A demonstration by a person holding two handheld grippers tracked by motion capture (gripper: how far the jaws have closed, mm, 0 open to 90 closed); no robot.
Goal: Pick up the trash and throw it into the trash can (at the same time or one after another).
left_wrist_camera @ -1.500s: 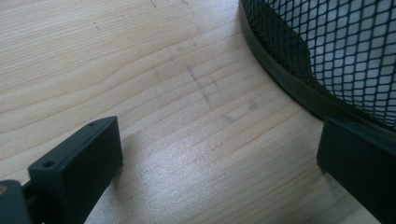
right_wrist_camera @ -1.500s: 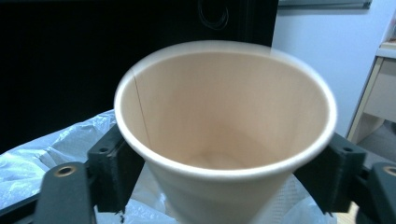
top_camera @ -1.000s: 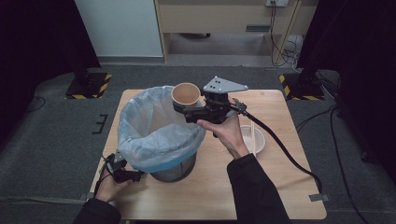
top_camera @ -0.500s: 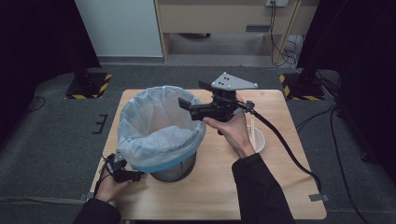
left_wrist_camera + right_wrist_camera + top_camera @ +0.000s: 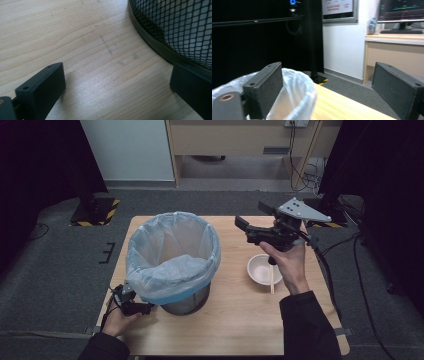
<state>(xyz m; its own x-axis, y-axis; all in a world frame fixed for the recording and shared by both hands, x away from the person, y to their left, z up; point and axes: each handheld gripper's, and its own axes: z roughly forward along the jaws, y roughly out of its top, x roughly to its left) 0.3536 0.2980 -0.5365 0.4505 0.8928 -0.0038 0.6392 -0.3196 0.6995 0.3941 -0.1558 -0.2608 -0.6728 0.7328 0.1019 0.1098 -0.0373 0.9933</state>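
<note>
A black mesh bin (image 5: 187, 301) with a pale blue plastic liner (image 5: 172, 252) stands on the left half of the wooden table (image 5: 235, 320). My right gripper (image 5: 252, 217) hovers above the table just right of the bin, pointing left. Its jaws have just been opening and now stand open with nothing between them. In the right gripper view, the right gripper (image 5: 332, 92) looks across the liner's rim (image 5: 295, 92). My left gripper (image 5: 142, 309) rests at the bin's near-left foot. In the left gripper view, the left gripper (image 5: 116, 87) is open over bare wood, its right jaw close to the mesh wall (image 5: 180, 27).
A white bowl (image 5: 263, 268) sits on the table under my right hand, and a wooden stick (image 5: 272, 285) leans out of it toward the front. A black cable (image 5: 325, 270) trails off the table's right side. Grey floor surrounds the table.
A paper cup was between the right gripper's jaws over the bin a second ago and is gone from them now. The right gripper has drawn back to the right. The left hand stayed still.
</note>
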